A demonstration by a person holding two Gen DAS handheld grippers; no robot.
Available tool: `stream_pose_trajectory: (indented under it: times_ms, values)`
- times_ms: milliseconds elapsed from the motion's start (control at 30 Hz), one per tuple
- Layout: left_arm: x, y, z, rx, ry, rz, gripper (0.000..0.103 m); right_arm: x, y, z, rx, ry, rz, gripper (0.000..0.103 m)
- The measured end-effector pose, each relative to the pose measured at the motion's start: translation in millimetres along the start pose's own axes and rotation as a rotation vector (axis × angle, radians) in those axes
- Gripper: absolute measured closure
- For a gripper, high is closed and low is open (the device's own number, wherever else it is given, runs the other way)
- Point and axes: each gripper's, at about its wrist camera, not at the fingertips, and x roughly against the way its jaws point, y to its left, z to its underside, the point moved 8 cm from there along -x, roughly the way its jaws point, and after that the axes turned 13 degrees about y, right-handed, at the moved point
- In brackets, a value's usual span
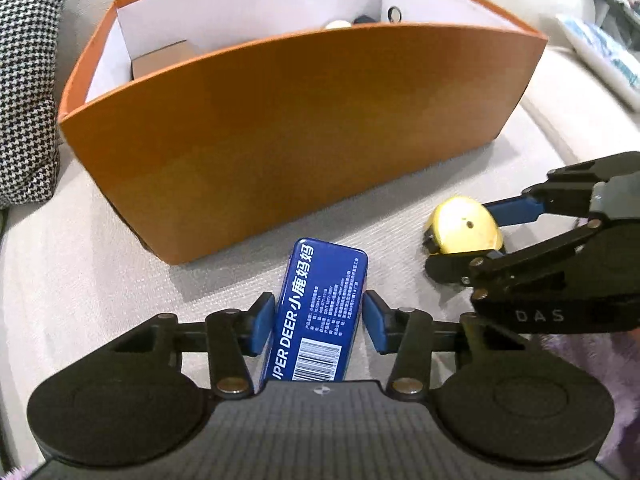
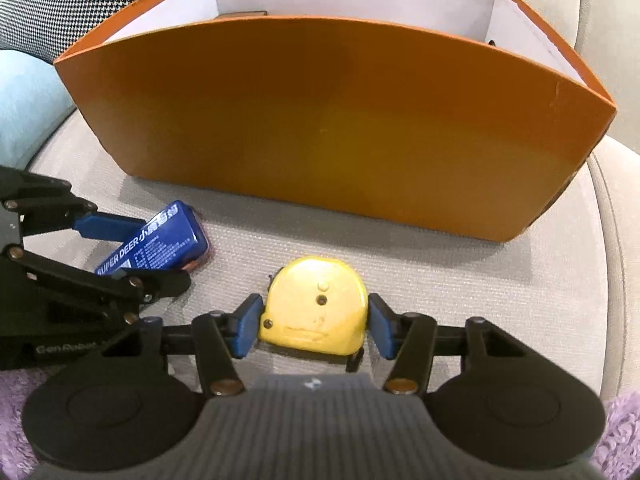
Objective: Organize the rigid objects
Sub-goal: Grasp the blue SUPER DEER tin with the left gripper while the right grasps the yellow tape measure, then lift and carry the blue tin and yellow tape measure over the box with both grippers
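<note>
Sofa (image 1: 100,248) — grippers (image 1: 318,318) bracket items.

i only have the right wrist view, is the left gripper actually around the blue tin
Observer: Yes. The left gripper has one finger on each side of the blue tin, near the barcode end. I can't tell if it is squeezing.
Operator: anything in the orange box yet
Observer: A small brown carton sits at the left end of the orange box.
Operator: anything else in there
Observer: A pale round thing and a dark one peek over the front wall near the back. They are too hidden to name.
</note>
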Motion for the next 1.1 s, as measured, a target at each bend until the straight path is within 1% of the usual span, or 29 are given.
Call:
stream_pose_trajectory:
  times_ms: [333, 533, 667, 900, 1100]
  values:
    - [21, 1, 7, 0.037, -0.044, 0.026, 0.051, 22, -3, -4, 0.007, -0.040, -0.030, 0.046]
    - [34, 4, 12, 0.066, -0.091, 0.044, 0.052, 34, 3, -3, 0.023, -0.069, -0.056, 0.046]
    - [44, 2, 12, 0.079, -0.125, 0.070, 0.053, 43, 10, -2, 0.043, -0.084, -0.087, 0.046]
    - [78, -3, 14, 0.073, -0.174, 0.066, 0.053, 69, 14, -1, 0.052, -0.127, -0.137, 0.046]
    - [124, -4, -3, 0.051, -0.247, 0.082, 0.053, 104, 18, -8, 0.100, -0.193, -0.153, 0.046]
